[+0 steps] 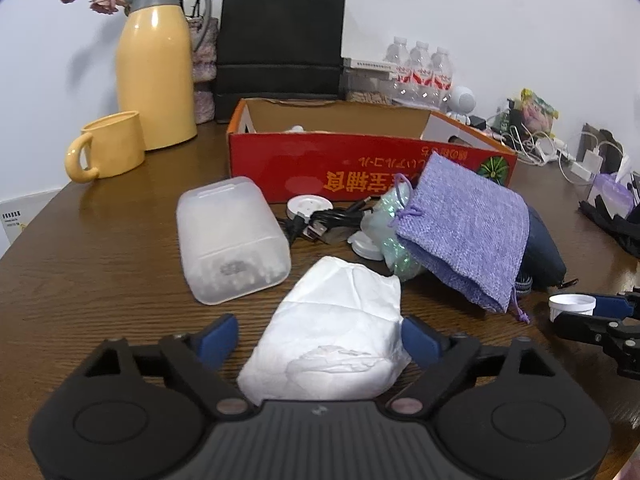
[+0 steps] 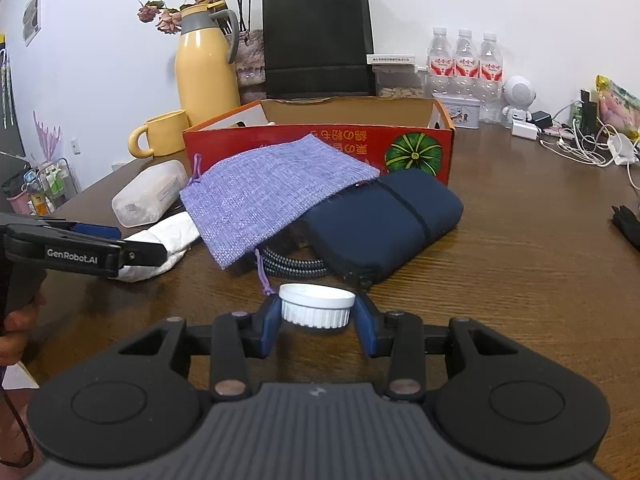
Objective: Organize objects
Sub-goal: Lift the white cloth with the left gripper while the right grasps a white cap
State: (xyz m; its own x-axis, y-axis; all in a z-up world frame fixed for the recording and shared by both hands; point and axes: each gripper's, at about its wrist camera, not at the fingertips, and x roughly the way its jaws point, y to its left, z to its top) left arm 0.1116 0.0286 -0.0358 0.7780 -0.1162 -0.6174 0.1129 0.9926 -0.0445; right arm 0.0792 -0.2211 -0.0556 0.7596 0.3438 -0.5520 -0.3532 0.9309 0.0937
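Note:
My left gripper (image 1: 320, 336) has its fingers wide apart around a white paper packet (image 1: 332, 328) that lies between them on the table; the left finger stands clear of it. My right gripper (image 2: 318, 314) is shut on a white ribbed bottle cap (image 2: 317, 306), also in the left wrist view (image 1: 572, 304). A red cardboard box (image 1: 360, 160) stands open behind. A purple knit pouch (image 2: 276, 196) leans on a navy case (image 2: 384, 220). A frosted plastic container (image 1: 230, 236) lies on its side. A black cable (image 1: 320, 220) and white discs lie by the box.
A yellow jug (image 1: 156, 68) and yellow mug (image 1: 108, 148) stand back left. A black paper bag (image 1: 280, 40) and water bottles (image 2: 464, 68) line the wall. Chargers and cables (image 2: 580, 144) clutter the back right. A braided cable (image 2: 288, 264) lies under the pouch.

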